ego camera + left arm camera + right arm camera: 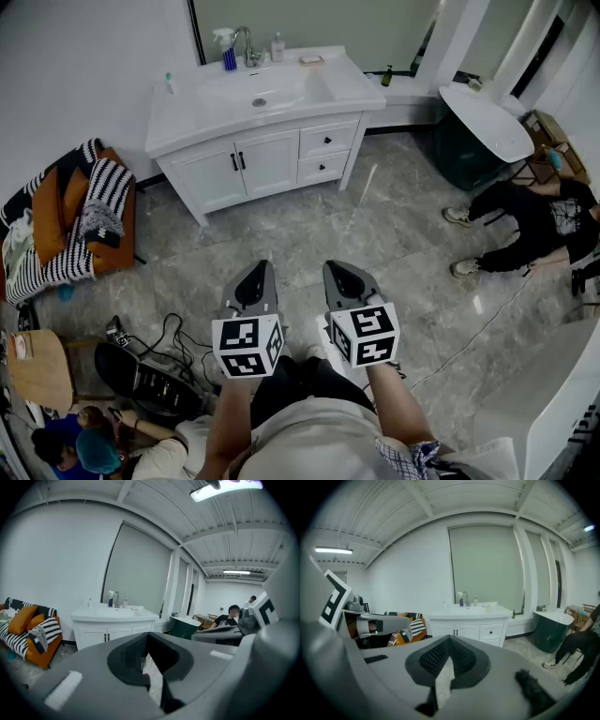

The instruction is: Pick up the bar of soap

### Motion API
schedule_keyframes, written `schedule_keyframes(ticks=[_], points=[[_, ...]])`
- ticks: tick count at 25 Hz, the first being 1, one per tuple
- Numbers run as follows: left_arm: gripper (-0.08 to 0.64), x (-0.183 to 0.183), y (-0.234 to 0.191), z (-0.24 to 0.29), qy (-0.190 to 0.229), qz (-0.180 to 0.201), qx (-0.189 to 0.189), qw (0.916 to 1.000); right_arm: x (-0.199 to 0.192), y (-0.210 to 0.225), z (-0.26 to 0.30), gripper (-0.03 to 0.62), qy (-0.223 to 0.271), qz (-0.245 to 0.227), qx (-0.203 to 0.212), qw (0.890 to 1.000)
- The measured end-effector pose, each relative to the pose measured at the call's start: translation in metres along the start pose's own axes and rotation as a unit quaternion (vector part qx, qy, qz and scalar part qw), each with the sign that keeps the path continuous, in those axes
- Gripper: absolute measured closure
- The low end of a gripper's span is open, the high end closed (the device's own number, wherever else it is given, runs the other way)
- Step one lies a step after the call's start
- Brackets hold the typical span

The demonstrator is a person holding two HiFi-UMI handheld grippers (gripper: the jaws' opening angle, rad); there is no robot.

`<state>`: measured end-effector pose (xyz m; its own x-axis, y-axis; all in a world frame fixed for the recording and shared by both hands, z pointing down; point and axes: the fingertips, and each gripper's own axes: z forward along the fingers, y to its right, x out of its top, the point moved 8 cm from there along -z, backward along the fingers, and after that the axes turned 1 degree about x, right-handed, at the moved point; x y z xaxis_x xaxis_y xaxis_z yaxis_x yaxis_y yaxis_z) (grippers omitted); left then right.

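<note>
The bar of soap (pixel 311 59) is a small pale pink block on the white vanity top (pixel 352 89), right of the basin, far across the floor from me. It shows tiny in the left gripper view (pixel 134 607) and in the right gripper view (pixel 487 605). My left gripper (pixel 255 274) and right gripper (pixel 343 270) are held side by side at waist height over the marble floor, both pointing at the vanity. Each one's jaws meet at the tips with nothing between them, as seen for the left gripper (pixel 146 634) and the right gripper (pixel 450 639).
A blue spray bottle (pixel 228 52), faucet (pixel 247 43) and white bottle (pixel 277 46) stand behind the basin. An orange sofa with striped cushions (pixel 70 220) is at left, a dark-based tub (pixel 483 127) at right. A person (pixel 530 220) sits on the floor at right; cables and gear (pixel 150 375) lie at lower left.
</note>
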<state>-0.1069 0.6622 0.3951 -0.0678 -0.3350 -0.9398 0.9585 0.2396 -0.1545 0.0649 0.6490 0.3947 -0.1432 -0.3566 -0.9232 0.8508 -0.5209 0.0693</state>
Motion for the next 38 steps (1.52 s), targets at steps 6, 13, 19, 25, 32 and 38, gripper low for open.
schedule_keyframes(ticks=[6,13,19,25,32,38], points=[[0.551,0.002,-0.001,-0.001,-0.001,0.001,0.000,1.0000,0.001,0.000,0.000,0.580,-0.002,0.006,-0.004,1.000],[0.551,-0.003,0.001,-0.003,-0.003,0.001,0.004,1.0000,-0.004,0.001,-0.002,0.580,-0.004,0.012,-0.002,1.000],[0.551,-0.005,0.004,-0.003,-0.006,0.003,0.004,1.0000,-0.007,0.009,-0.005,0.578,0.009,0.030,-0.002,0.999],[0.551,-0.006,0.014,0.001,-0.010,0.005,-0.005,0.9999,-0.004,0.014,-0.009,0.449,0.033,0.020,0.002,0.999],[0.551,-0.003,0.022,0.009,-0.012,0.005,-0.007,0.9999,0.003,0.023,-0.010,0.382,0.050,-0.012,0.014,0.999],[0.551,0.004,0.032,0.018,-0.006,0.000,-0.010,0.9999,0.008,0.036,-0.012,0.376,0.055,-0.025,0.014,0.998]])
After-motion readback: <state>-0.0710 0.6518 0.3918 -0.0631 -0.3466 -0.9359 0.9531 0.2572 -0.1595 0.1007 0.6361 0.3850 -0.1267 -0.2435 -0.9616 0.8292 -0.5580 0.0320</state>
